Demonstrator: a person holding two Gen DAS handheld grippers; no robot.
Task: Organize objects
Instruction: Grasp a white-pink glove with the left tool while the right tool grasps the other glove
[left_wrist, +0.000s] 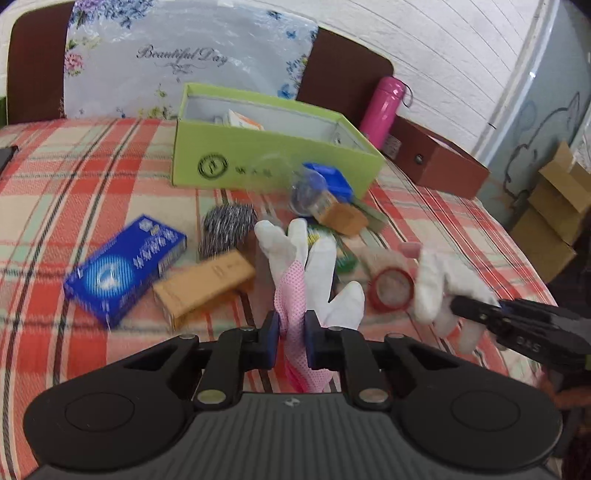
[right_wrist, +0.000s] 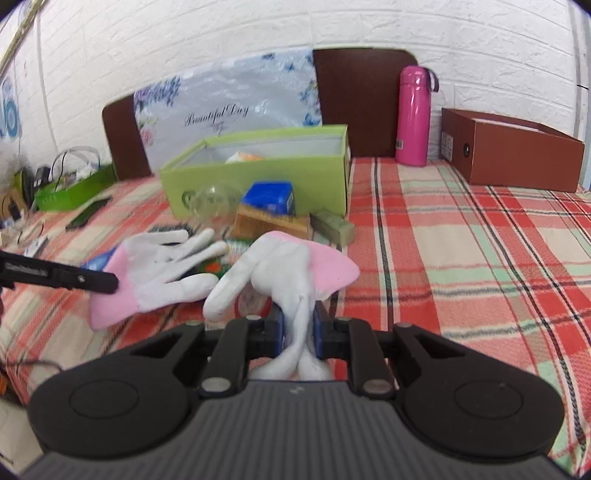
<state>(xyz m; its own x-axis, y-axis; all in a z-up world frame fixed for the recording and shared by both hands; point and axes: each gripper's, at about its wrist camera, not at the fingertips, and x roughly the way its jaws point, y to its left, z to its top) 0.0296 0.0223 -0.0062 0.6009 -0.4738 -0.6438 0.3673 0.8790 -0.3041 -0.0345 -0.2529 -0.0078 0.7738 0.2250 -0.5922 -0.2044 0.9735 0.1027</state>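
Over the plaid bedspread (right_wrist: 461, 229): left gripper (left_wrist: 291, 332) pinching one glove (left_wrist: 295, 273), right gripper (right_wrist: 299, 330) pinching the other glove (right_wrist: 291, 273), likely bound for the green box (right_wrist: 258, 173).

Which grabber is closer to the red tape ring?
Right. The right gripper holds its glove just above the red tape ring; the left gripper pinches another glove off to its left.

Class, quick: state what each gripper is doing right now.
Left gripper: shut on a white fabric glove with a pink cuff.
Right gripper: shut on a second white, pink-cuffed glove.
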